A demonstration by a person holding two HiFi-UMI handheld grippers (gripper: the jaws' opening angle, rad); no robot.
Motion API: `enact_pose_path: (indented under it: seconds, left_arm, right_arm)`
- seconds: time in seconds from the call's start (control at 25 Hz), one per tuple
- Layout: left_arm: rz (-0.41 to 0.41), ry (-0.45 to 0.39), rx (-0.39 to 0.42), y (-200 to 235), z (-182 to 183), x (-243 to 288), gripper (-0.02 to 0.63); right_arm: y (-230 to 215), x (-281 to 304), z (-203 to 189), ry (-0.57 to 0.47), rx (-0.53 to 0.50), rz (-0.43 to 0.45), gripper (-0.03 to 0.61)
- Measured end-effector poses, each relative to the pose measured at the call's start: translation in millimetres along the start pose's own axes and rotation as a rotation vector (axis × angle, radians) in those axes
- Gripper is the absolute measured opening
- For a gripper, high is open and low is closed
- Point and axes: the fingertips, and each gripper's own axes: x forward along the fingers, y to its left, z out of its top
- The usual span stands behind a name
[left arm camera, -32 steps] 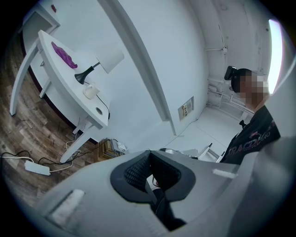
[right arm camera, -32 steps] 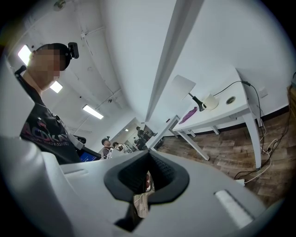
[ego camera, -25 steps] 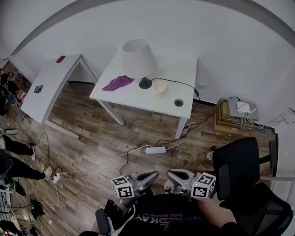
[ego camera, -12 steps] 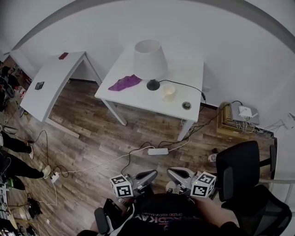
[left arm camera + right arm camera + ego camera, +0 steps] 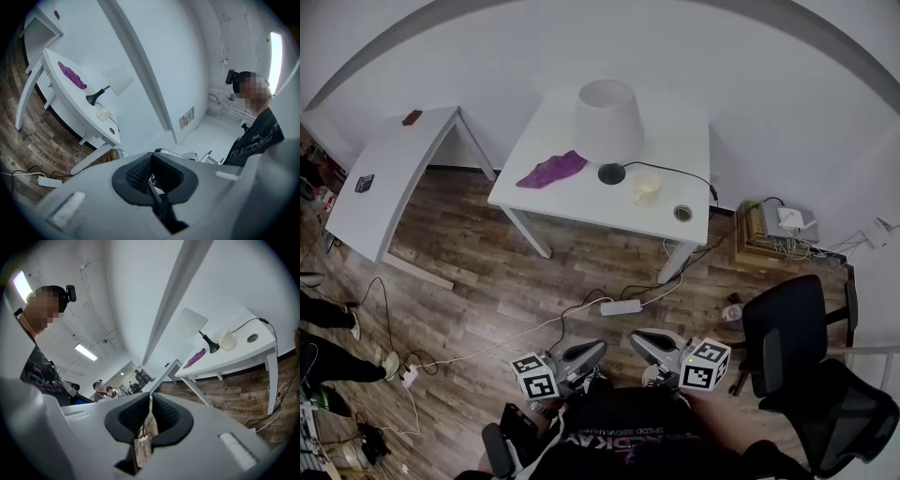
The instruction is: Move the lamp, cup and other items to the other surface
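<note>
Wood flooring is stretching between the person and the white table [image 5: 581,202] by the wall; the lamp [image 5: 607,127] is standing upright on it, long axis vertical, cord trailing toward the right edge; the cup [image 5: 646,185] is sitting just right of the lamp's base, and the purple cloth [image 5: 550,170] is lying lengthways left of it. Well apart from the table, the left gripper [image 5: 600,348] is keeping its jaws pressed together, empty; the right gripper [image 5: 635,339] is showing a thin slit, its jaws having just been opening with nothing between them; a small round thing [image 5: 682,213] near the table's right corner is possibly a cable hole.
</note>
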Motion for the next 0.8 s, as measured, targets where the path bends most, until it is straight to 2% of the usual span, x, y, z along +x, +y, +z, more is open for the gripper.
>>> enact_pose_path:
  seconds: [0.36, 0.68, 0.8]
  left_arm:
    - [-0.041, -0.014, -0.033, 28.1, 31.2, -41.7, -0.002]
    - [-0.038, -0.028, -0.054, 56.6, 49.4, -82.9, -0.002]
    - [-0.040, -0.022, -0.044, 55.1, 50.1, -87.2, -0.002]
  right_arm:
    - [-3.5, 54.2, 1.7, -0.008, -0.011, -0.106, 0.054]
    - [-46.3, 75.8, 25.2, -0.130, -0.016, -0.379, 0.066]
    - [-65.1, 71.8, 37.4, -0.151, -0.030, -0.478, 0.066]
